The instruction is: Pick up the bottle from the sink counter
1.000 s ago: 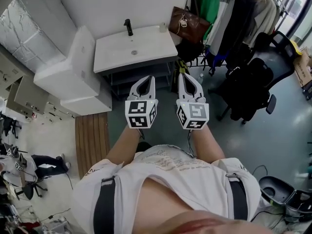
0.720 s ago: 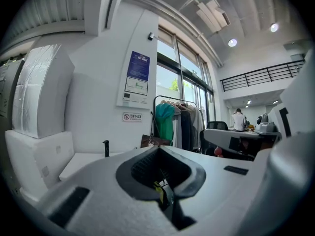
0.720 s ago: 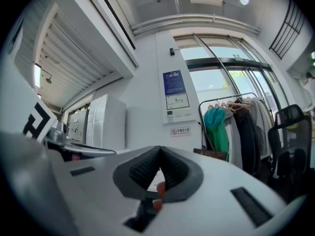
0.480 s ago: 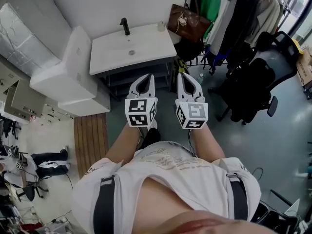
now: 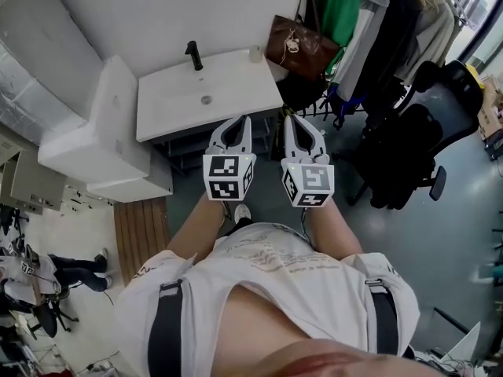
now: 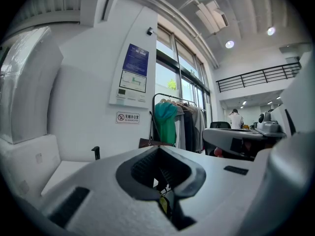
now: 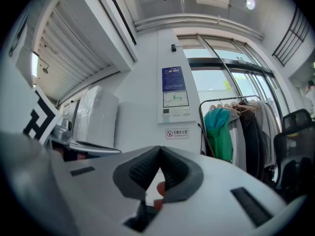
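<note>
Two claws are out ahead of me, side by side, both pointing toward the sink. The left claw is clenched, its tips meeting, with nothing between them in its own view. The right claw is clenched the same way and is also empty. From the head view their tips line up with the front edge of the white tabletop; I cannot tell whether they reach over it. The bottle is small and pale, at the back right corner of the tabletop, close to the wall and well apart from both claws. A black tap stands at the back edge, with the drain in front of it. A brown bag hangs just right of the tabletop, with a green garment beside it and a black chair further right.
</note>
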Motion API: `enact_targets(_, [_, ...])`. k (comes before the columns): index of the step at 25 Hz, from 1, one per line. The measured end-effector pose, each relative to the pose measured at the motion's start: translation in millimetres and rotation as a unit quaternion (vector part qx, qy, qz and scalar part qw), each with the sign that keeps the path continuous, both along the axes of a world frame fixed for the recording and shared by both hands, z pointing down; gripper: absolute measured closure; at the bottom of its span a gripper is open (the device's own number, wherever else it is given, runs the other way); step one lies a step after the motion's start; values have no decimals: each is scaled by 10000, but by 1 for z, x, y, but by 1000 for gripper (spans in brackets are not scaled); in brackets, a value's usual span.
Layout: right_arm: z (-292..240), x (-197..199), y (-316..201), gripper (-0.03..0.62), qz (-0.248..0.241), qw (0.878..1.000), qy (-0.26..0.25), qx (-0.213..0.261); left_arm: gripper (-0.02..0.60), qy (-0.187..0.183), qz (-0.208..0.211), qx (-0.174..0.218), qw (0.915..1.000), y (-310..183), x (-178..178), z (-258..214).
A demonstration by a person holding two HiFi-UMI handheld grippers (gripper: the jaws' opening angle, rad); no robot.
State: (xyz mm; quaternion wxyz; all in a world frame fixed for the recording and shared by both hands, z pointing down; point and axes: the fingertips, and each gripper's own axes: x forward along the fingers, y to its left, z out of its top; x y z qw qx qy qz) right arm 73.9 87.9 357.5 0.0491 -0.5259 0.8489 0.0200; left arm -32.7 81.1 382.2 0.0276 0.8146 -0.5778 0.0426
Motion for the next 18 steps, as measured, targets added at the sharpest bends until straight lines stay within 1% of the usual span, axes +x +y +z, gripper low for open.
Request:
enact_targets(11, [-7, -38, -86, 572, 126, 9999, -40, 21, 561, -28, 92, 19, 10000, -89, -39, -7])
enact_targets(18, [-6, -66, -129, 572, 189, 9998, -13, -17, 560, -14, 174, -31, 9998, -132, -65, -5])
